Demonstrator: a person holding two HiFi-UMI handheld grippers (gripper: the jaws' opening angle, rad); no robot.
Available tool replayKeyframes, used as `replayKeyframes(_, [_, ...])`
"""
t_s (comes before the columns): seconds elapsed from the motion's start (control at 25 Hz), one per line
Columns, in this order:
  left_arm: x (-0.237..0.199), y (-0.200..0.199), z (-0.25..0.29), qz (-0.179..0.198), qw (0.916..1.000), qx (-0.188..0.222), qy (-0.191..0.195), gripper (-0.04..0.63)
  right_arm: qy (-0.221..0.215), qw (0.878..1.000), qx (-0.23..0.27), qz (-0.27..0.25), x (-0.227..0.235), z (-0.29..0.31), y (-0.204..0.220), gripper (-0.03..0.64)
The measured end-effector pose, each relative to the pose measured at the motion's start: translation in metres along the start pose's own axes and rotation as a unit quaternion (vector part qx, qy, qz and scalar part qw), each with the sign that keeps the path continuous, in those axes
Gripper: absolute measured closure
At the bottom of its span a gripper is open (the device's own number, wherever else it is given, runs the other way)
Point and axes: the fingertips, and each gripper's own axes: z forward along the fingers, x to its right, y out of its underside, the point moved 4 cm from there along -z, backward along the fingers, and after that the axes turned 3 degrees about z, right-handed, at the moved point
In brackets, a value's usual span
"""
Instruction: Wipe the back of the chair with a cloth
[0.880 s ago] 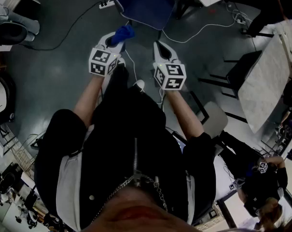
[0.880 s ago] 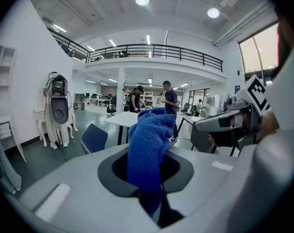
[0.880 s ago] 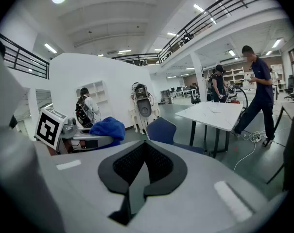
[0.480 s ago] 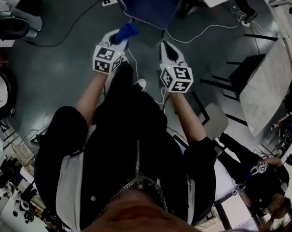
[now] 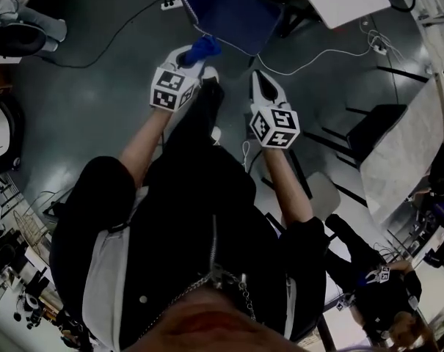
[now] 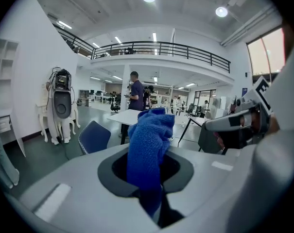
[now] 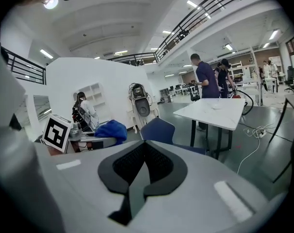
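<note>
Left tool [image 5: 192, 57] clenched on the cloth [image 6: 147, 144], near the chair [image 5: 236, 13]. Right tool [image 5: 262, 86] closed, empty. Wiping apparently not yet begun.

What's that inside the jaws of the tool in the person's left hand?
A blue cloth, clamped between the jaws of the left gripper and standing up out of them. Its lower end disappears into the gap, so how far down it goes cannot be seen.

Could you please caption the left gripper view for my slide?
Left claw shut on a blue cloth, with the blue chair ahead.
</note>
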Motion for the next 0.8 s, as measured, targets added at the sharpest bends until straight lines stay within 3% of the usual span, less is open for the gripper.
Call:
replayKeyframes(0.4, [-0.094,-0.061,0.147,-0.028,0.997,0.029,-0.067,0.537,-0.015,0.998,-0.045,-0.043,0.074,0.15,-0.09,0.614])
replayKeyframes(0.56, [-0.134,-0.089,0.198,-0.03,0.9966,0.033,-0.069,0.537,-0.006,0.996,-0.033,-0.077,0.092,0.213,-0.14,0.614])
replayKeyframes(0.8, [-0.176,-0.113,0.262,-0.029,0.9947,0.036,-0.092,0.537,0.006,0.998,-0.013,-0.057,0.128,0.268,-0.182,0.614])
